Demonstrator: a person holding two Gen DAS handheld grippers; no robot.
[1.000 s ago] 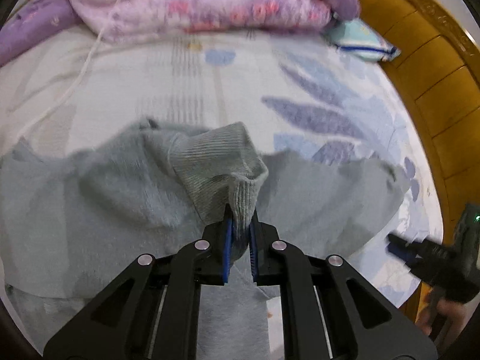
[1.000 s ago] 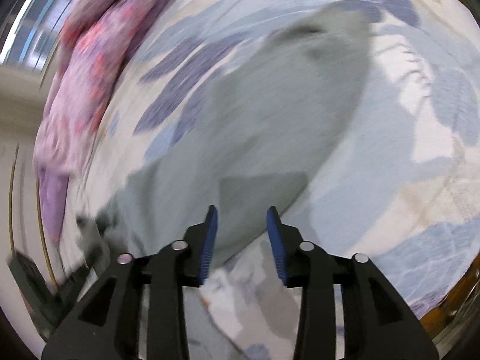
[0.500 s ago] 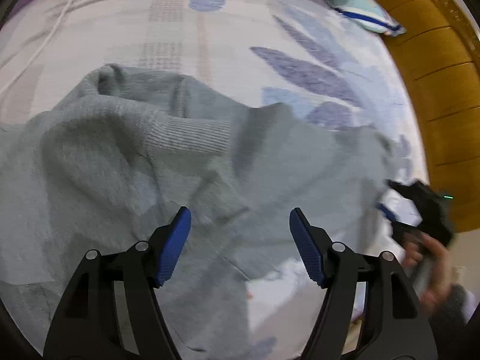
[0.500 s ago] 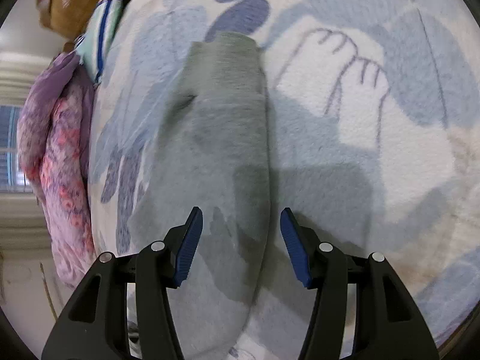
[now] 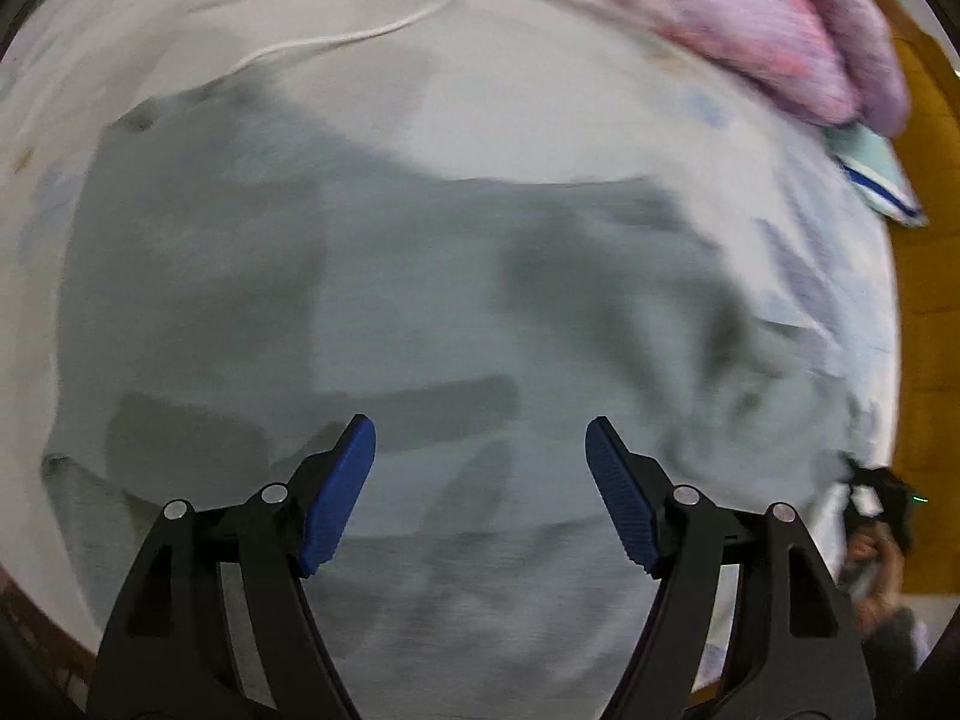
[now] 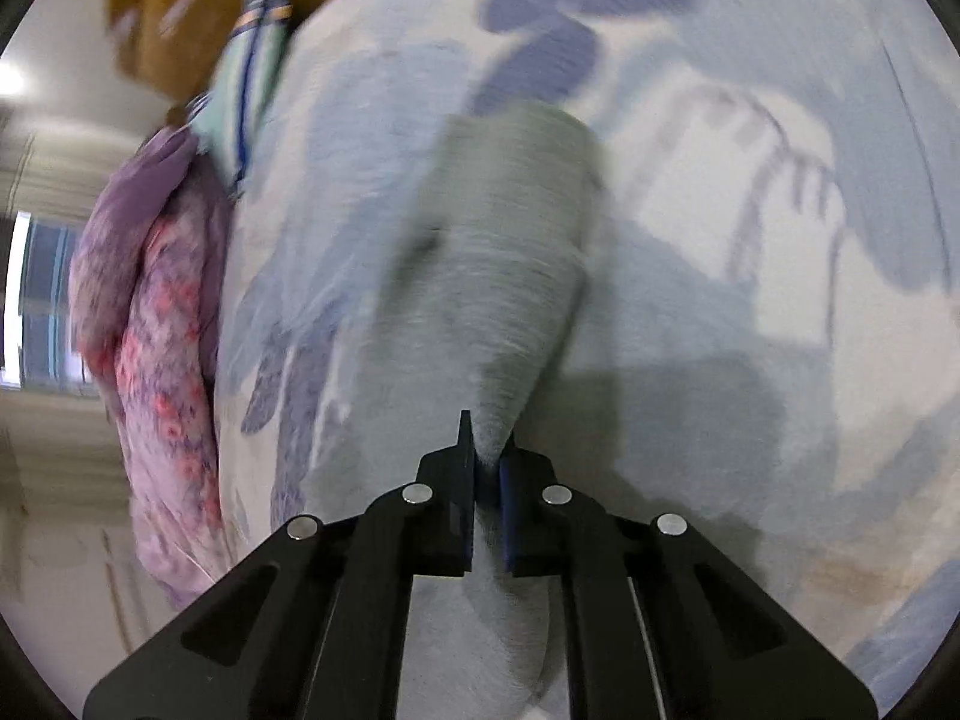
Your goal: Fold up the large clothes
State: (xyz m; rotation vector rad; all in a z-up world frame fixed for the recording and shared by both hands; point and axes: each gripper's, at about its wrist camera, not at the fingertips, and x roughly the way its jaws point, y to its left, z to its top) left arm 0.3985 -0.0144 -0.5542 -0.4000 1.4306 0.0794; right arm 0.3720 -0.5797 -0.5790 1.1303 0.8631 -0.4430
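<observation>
A large grey sweater [image 5: 420, 300] lies spread on the bed and fills most of the left wrist view, blurred by motion. My left gripper [image 5: 480, 480] is wide open and empty above the sweater's body. In the right wrist view a grey sleeve [image 6: 510, 240] with a ribbed cuff stretches away over the flowered bedsheet [image 6: 780, 120]. My right gripper [image 6: 489, 468] is shut on the sleeve, pinching the fabric between its blue pads. The right gripper also shows at the lower right edge of the left wrist view [image 5: 876, 498].
A pink and purple quilt [image 5: 750, 18] is bunched at the head of the bed, with a white cable [image 5: 360, 30] beside it. A striped pale-green pillow [image 5: 876, 180] lies by the yellow wooden headboard [image 5: 930, 300]. The quilt [image 6: 150, 330] also shows at left in the right wrist view.
My left gripper let go of the ribbed cuff, opened wide and moved over the sweater's body. My right gripper moved onto the sleeve and shut on it.
</observation>
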